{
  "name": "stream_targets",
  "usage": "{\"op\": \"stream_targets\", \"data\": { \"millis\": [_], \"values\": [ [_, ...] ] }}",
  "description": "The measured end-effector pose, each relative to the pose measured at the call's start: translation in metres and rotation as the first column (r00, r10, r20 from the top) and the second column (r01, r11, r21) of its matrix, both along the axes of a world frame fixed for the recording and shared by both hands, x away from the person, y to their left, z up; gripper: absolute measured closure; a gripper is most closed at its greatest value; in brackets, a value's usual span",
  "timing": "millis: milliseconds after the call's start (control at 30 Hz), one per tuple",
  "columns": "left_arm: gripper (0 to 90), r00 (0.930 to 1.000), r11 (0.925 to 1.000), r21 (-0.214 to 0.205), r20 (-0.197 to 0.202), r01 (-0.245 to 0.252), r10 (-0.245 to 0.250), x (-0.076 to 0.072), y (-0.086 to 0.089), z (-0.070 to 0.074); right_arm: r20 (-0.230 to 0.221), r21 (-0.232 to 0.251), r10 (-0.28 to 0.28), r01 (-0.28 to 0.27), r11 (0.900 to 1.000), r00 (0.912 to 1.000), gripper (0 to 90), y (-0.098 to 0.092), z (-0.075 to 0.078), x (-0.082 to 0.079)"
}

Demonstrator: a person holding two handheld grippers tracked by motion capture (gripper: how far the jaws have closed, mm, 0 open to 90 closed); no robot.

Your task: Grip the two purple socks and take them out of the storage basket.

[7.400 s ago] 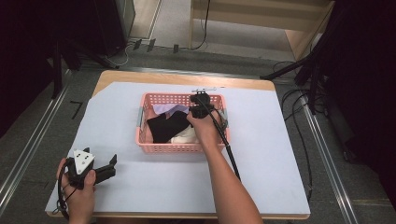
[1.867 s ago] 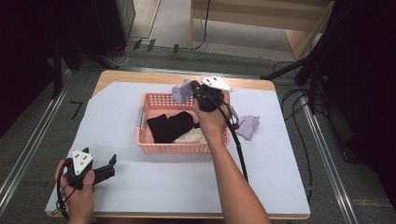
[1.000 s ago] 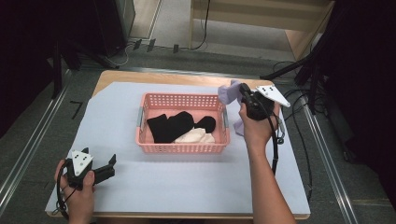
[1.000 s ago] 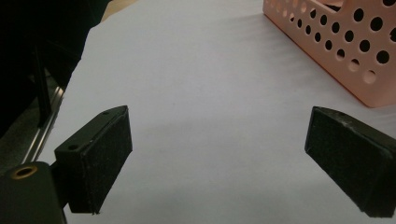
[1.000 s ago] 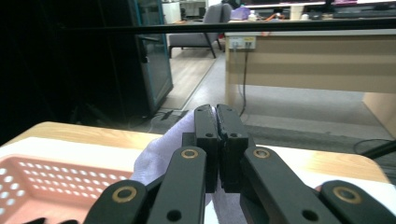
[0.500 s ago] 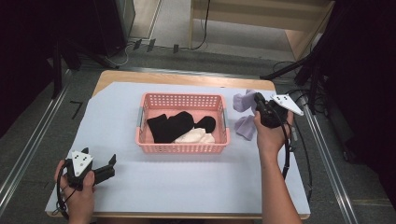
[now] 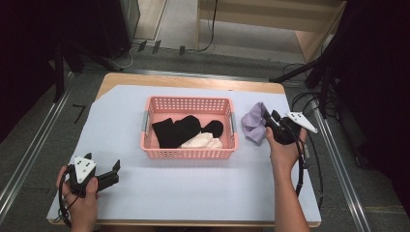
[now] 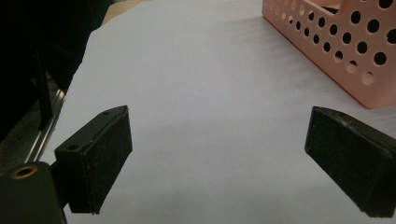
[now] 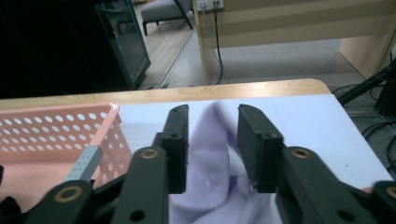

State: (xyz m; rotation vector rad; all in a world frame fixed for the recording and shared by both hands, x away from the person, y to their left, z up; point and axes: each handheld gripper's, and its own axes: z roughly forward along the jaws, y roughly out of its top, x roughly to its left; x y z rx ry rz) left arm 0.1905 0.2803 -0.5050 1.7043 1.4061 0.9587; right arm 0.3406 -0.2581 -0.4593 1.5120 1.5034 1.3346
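The lilac cloth (image 7: 252, 126), limp, light and easily bunched, lies on the table just right of the pink basket (image 7: 188, 153), best pinched at a raised fold, with the right gripper's (image 9: 212, 140) jaws just opened around it and the left gripper's (image 8: 219, 154) wide apart.

Both forearms bare — no sleeves. Each black gripper (image 7: 115, 170) carries a grey three-cornered plate, black cable trailing; on the right gripper (image 9: 212, 140), flat black jaws with brass-ringed screws — matte, dusty pads.
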Motion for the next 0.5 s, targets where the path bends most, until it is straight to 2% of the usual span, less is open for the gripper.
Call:
{"op": "stream_targets", "data": {
  "millis": [100, 233, 367, 500],
  "values": [
    [8.2, 1.0, 1.0, 0.003, 0.0, 0.001, -0.001, 0.0, 0.0, 0.0, 0.007, -0.01, -0.006, 0.006, 0.9999, 1.0, 57.9, -0.005, 0.002, -0.008],
    [8.3, 1.0, 1.0, 0.001, 0.003, 0.002, -0.002, 0.0, 0.0, 0.0, 0.016, -0.034, -0.014, 0.015, 0.9993, 0.9998, 47.0, -0.011, 0.004, -0.021],
    [8.3, 1.0, 1.0, -0.001, 0.007, 0.0, 0.0, 0.0, 0.0, 0.0, 0.002, -0.026, -0.015, 0.015, 0.9995, 0.9999, 36.3, -0.015, 0.002, -0.034],
    [8.3, 1.0, 1.0, 0.001, 0.005, 0.0, 0.0, -0.001, 0.0, 0.0, 0.002, -0.021, -0.004, 0.004, 0.9998, 1.0, 32.5, -0.022, -0.004, -0.049]
  ]
}}
